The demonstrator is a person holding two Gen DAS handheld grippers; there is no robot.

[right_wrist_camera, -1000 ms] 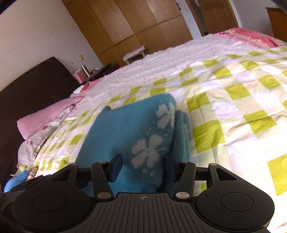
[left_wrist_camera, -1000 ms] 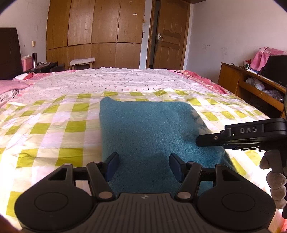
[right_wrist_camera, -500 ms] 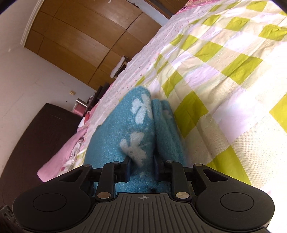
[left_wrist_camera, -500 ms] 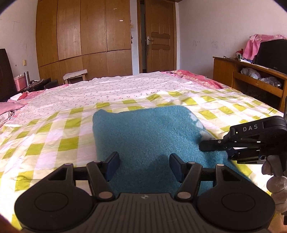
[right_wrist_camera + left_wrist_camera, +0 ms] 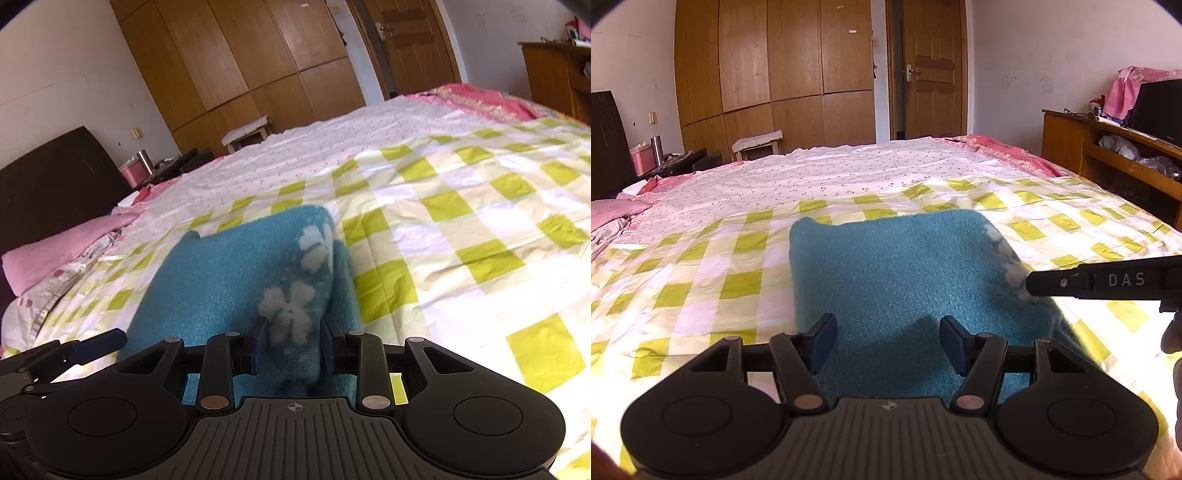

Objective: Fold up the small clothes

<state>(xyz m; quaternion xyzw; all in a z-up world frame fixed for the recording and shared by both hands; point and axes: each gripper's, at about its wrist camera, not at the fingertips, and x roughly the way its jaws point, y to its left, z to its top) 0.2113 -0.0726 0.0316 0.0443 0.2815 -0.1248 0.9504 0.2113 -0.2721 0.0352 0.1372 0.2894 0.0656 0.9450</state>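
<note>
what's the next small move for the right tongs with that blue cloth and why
Probably carry the pinched edge leftward over the blue cloth. The right tongs are closed on its flower-patterned right edge, raised off the checked sheet, while the left tongs hang open over the near edge, gripping nothing, so the fold looks begun but not laid down.

The blue cloth (image 5: pixel 908 273) looks fuzzy and soft. The checked bed sheet (image 5: pixel 701 280) is thin, smooth cloth with wrinkles. Both grippers, the left gripper (image 5: pixel 888 341) and the right gripper (image 5: pixel 293 341), look like matt black plastic. The wardrobe (image 5: pixel 772 62) at the top is shiny wood, maybe varnished.
</note>
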